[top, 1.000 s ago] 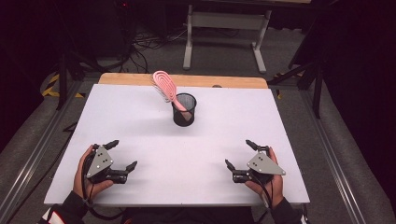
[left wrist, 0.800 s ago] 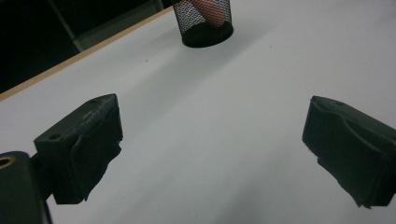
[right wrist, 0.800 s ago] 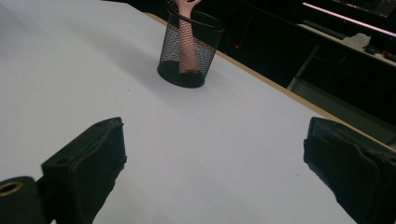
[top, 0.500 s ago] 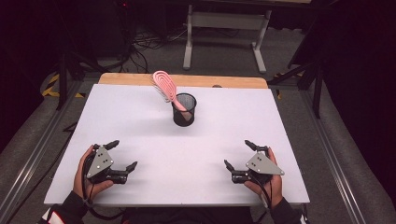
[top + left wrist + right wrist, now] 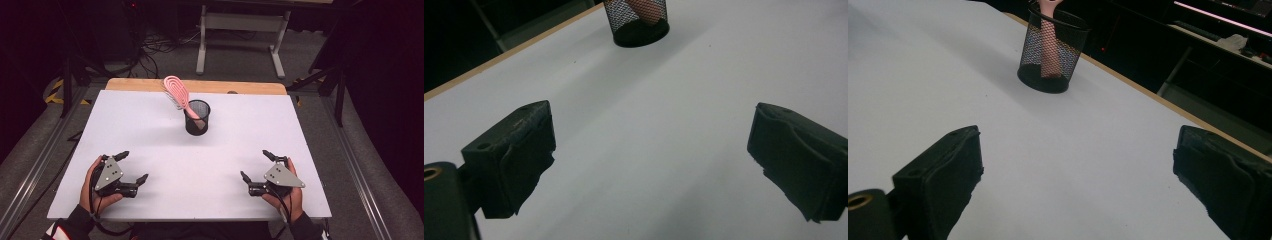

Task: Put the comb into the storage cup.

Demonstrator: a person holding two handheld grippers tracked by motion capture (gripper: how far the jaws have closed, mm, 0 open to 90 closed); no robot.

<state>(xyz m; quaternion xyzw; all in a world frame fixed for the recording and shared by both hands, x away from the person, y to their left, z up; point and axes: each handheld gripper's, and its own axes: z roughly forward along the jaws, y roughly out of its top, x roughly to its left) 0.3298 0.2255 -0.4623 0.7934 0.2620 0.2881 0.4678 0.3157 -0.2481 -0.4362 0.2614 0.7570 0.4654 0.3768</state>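
Observation:
A black mesh cup (image 5: 197,117) stands upright past the middle of the white table (image 5: 150,130). A pink hairbrush (image 5: 176,90) stands in it handle down, its head leaning to the left above the rim. The cup (image 5: 638,20) sits at the top of the left gripper view and the cup (image 5: 1050,50) at upper centre of the right gripper view, the pink handle visible through the mesh. My left gripper (image 5: 132,167) rests near the front left edge, open and empty. My right gripper (image 5: 255,165) rests near the front right, also open with nothing between its jaws.
A wooden strip (image 5: 240,87) runs along the table's far edge. Behind it stands a grey metal frame (image 5: 240,22) on the floor with cables. Dark stand legs (image 5: 330,75) rise at the right, and rails run along both sides of the table.

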